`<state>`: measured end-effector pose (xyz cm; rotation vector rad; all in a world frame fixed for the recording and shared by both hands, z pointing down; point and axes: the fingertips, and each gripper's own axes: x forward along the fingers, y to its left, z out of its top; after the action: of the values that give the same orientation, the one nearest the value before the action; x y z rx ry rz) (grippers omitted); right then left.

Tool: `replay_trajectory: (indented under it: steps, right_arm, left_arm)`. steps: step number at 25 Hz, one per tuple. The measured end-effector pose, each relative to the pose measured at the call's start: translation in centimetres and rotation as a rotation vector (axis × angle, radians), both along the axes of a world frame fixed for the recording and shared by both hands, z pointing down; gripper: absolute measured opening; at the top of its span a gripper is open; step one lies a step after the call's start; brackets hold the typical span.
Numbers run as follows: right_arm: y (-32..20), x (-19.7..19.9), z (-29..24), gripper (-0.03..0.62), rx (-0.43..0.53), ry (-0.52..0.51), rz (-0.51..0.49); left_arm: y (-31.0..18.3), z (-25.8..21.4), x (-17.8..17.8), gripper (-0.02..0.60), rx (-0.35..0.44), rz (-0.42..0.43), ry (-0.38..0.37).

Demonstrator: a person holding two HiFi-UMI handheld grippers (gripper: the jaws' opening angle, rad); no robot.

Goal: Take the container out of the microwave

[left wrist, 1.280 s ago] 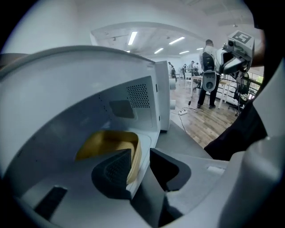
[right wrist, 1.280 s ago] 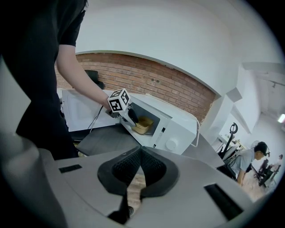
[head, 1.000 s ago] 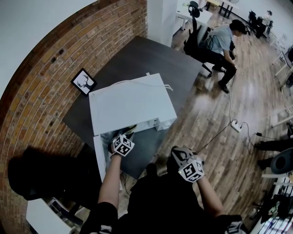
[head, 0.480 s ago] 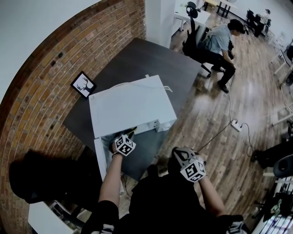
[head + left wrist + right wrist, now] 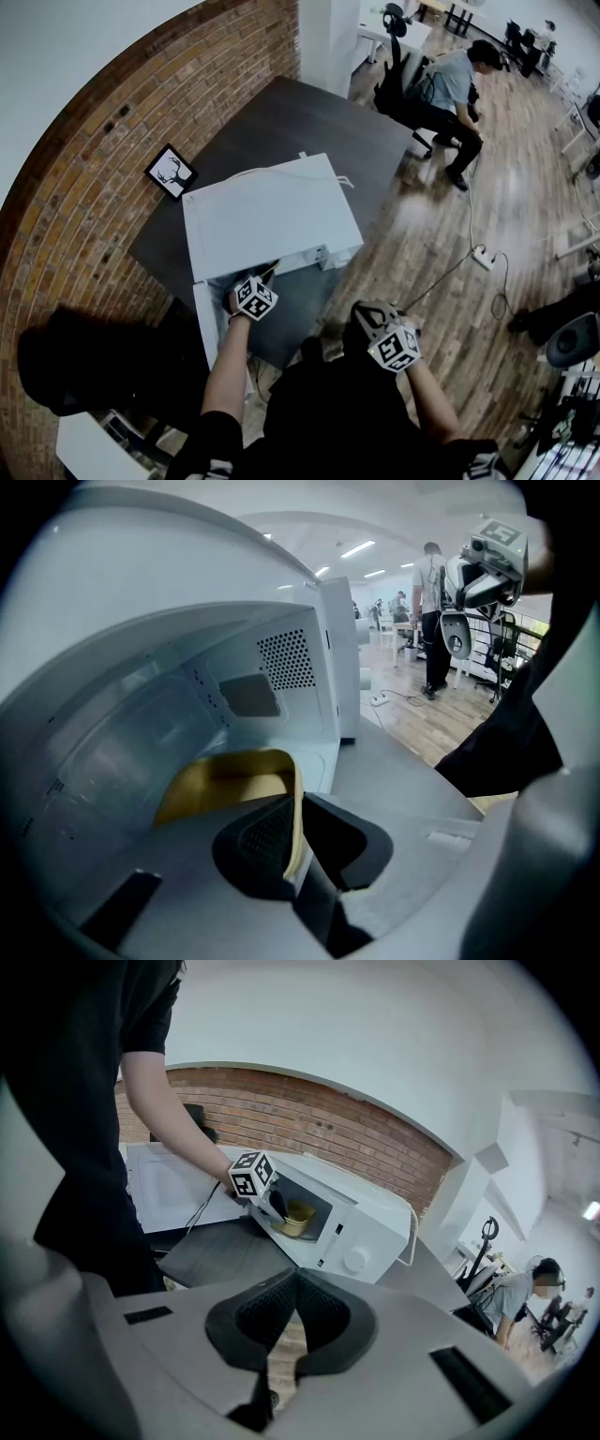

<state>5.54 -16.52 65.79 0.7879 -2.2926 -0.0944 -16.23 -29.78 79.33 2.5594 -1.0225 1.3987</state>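
A yellow container (image 5: pixel 225 785) sits inside the white microwave (image 5: pixel 267 220), whose door (image 5: pixel 208 323) hangs open to the left. My left gripper (image 5: pixel 298 832) reaches into the cavity, its jaws closing with the container's near wall pinched between the two pads. In the right gripper view the container (image 5: pixel 298 1218) shows in the microwave (image 5: pixel 366 1227) opening, beside the left gripper (image 5: pixel 272 1206). In the head view the left gripper (image 5: pixel 265 275) is at the opening. My right gripper (image 5: pixel 295 1288) hangs shut and holds nothing, well back from the microwave over the floor; the head view shows this right gripper (image 5: pixel 367 319) near my body.
The microwave stands on a dark table (image 5: pixel 309 122) along a brick wall (image 5: pixel 103 150), with a small framed picture (image 5: pixel 171 171) beside it. A person sits on a chair (image 5: pixel 450 84) beyond the table. A power strip (image 5: pixel 483 258) and cables lie on the wooden floor.
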Motion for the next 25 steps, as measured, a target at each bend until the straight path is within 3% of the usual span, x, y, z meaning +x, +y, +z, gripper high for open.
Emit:
replay_trajectory:
  steps: [12, 25]
  right_arm:
    - [-0.4, -1.8, 0.4, -0.002, -0.004, -0.006, -0.042]
    - [-0.4, -3.3, 0.7, -0.002, 0.009, -0.007, -0.085]
  left_arm:
    - [2.3, -0.7, 0.0, 0.029, -0.019, 0.03, 0.009]
    - [5.7, -3.0, 2.0, 0.029, 0.028, 0.07, 0.023]
